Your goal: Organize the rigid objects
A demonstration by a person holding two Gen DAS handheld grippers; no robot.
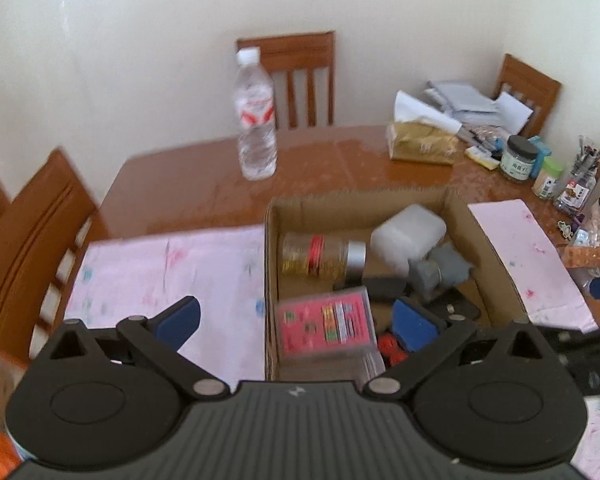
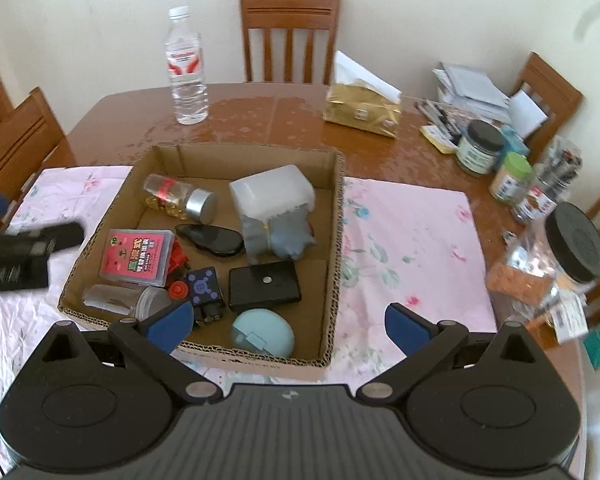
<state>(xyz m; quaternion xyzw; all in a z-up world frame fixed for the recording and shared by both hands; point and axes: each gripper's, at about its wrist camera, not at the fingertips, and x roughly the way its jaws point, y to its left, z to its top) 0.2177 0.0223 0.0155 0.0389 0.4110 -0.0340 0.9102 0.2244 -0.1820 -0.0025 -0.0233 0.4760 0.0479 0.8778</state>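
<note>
A: Over the near edge of the cardboard box [image 2: 336,216]: right gripper [image 2: 288,320] jaws spread, empty. Left gripper [image 1: 296,320] same, above the pink card case [image 1: 326,326].

B: Box contents?

A: Blue round case [image 2: 262,332], black block [image 2: 264,284], jar [image 2: 180,198] on its side. Box sits on the pink cloth [image 2: 408,236].

B: Further back?

A: Water bottle [image 2: 186,68] upright on the table [image 2: 260,116].

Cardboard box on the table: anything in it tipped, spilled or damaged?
Nothing spilled or broken. In the cardboard box the silver-capped jar lies on its side, as does a clear container in the near left corner. Items are jumbled, not arranged.
</note>
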